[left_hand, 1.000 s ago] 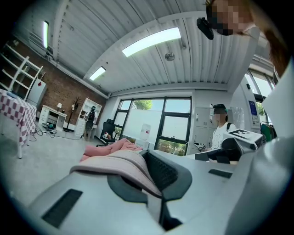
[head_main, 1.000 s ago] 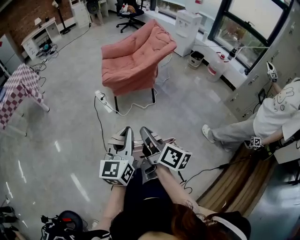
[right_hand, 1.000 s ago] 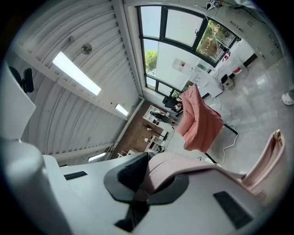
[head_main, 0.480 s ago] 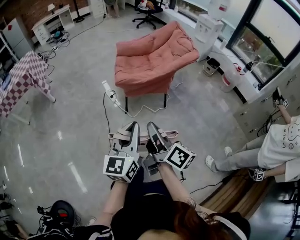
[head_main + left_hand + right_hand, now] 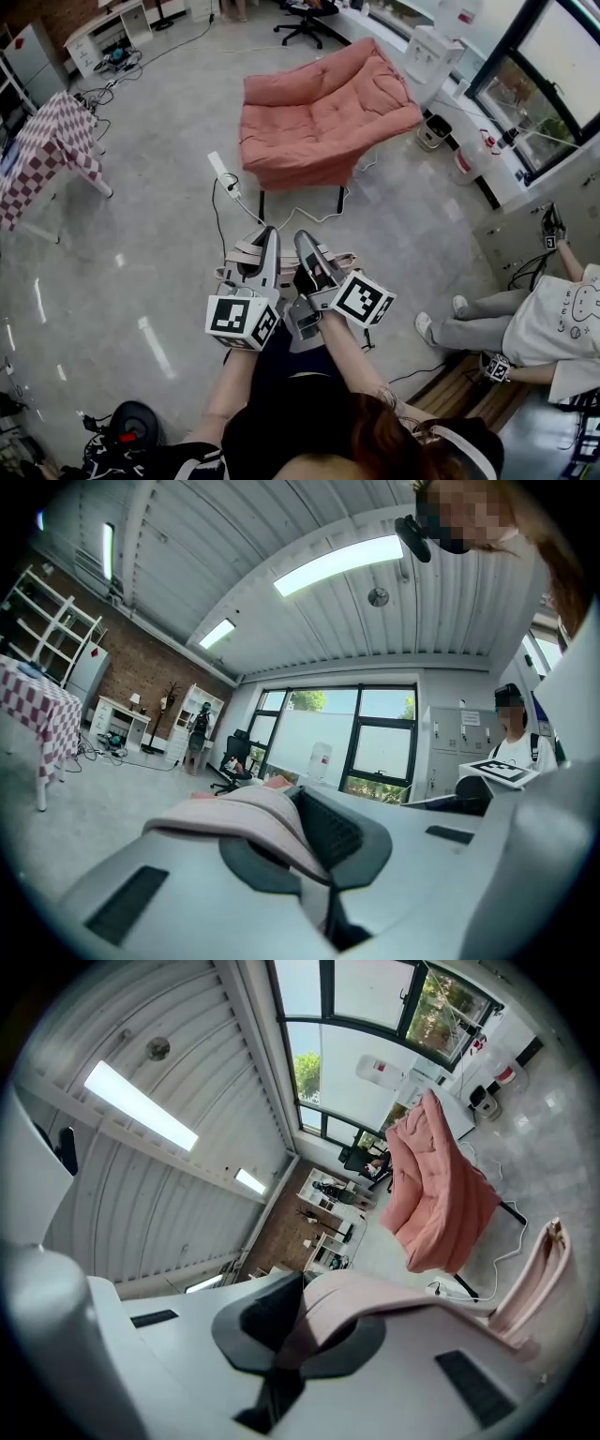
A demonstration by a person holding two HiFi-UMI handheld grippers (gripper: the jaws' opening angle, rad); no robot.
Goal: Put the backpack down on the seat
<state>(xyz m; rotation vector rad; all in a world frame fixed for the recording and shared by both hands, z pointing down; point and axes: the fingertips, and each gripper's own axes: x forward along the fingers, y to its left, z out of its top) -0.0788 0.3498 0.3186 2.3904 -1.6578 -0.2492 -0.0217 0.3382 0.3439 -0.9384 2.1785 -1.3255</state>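
backpack [image 5: 242, 251] — pink, carried low over the floor by its straps, well short of the salmon armchair [image 5: 323, 122] at 12 o'clock.

tool state: left tool [image 5: 267, 242] is fully closed on a pink strap [image 5: 244, 817]; right tool [image 5: 305, 242] is likewise clamped on a fold of strap [image 5: 375, 1297]. the bag body hangs beneath both and is mostly hidden.

hazards, as judged:
- the hold is on thin webbing only; a swing of the load could pull a strap through the pads.
- a power strip [image 5: 218, 173] and its white cable [image 5: 281, 217] lie on the floor at 11 to 12 o'clock, right before the chair's front legs — trip or snag risk on the direct approach.
- set too near the cushion's front edge, the bag could tip off.

clearances: open floor from 8 to 10 o'clock, with a checked table [image 5: 47, 155] far out at 10. a seated person's legs [image 5: 469, 328] reach in at 4 o'clock. a bin [image 5: 437, 127] stands close beside the chair at 1 o'clock.
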